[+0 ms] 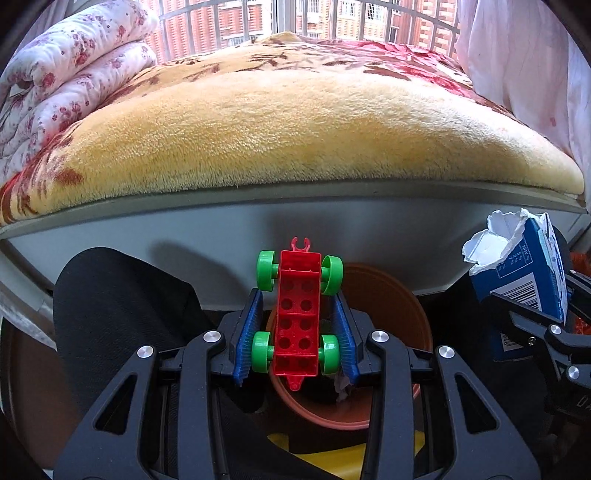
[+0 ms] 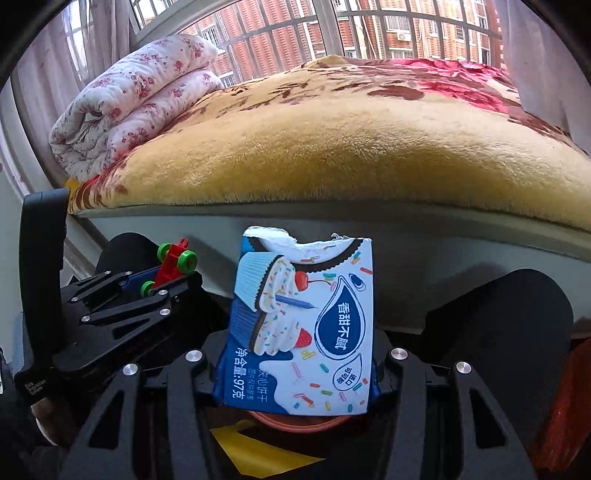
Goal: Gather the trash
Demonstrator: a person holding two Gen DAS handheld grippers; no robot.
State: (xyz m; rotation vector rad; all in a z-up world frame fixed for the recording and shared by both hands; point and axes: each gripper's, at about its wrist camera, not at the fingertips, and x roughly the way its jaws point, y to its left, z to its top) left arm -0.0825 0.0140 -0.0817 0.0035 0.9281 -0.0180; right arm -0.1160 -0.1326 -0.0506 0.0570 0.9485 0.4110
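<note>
Below the front edge of the bed, two tools are held side by side over a brown bin. Left hand-held gripper is closed on a red toy car with four green wheels, its blue pads pressing the wheels from both sides; the car lies lengthwise between the fingers, its hook end pointing toward the bed. Straight under it is the bin's round opening, with a scrap of crumpled paper inside near the rim. Right hand-held gripper is clamped on a torn blue-and-white biscuit box, which stands upright with its ripped top toward the bed; the bin's rim shows just beneath the box. A yellow sheet lies below the bin on the near side. On the bed, a tan plush blanket with red flowers covers the top, and a folded floral quilt sits at its left end. Beyond the bed, barred windows face brick buildings.
</note>
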